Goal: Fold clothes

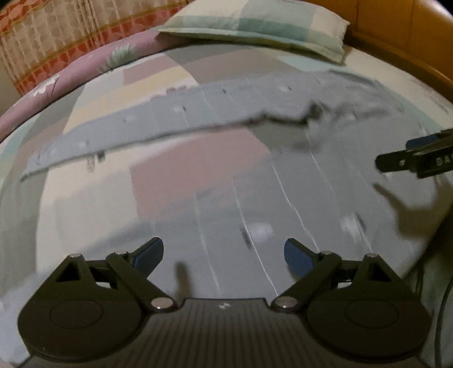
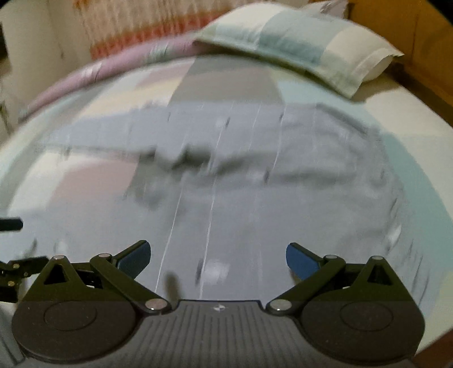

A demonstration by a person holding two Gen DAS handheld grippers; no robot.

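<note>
Cloth (image 1: 297, 181) lies spread out flat on the bed (image 1: 93, 181); it is a grey garment with thin white lines, and one long sleeve (image 1: 119, 136) reaches out to the left side. The left tool (image 1: 223, 254) and the right tool (image 2: 218, 257) both hang just over the grey cloth with their blue-tipped fingers (image 1: 150, 253) wide apart and nothing between them. The bed has a sheet of soft pink, yellow and green squares, a pillow (image 1: 254, 25) at the far end, a wooden headboard (image 1: 396, 28) and a patterned curtain (image 1: 42, 36) behind.
</note>
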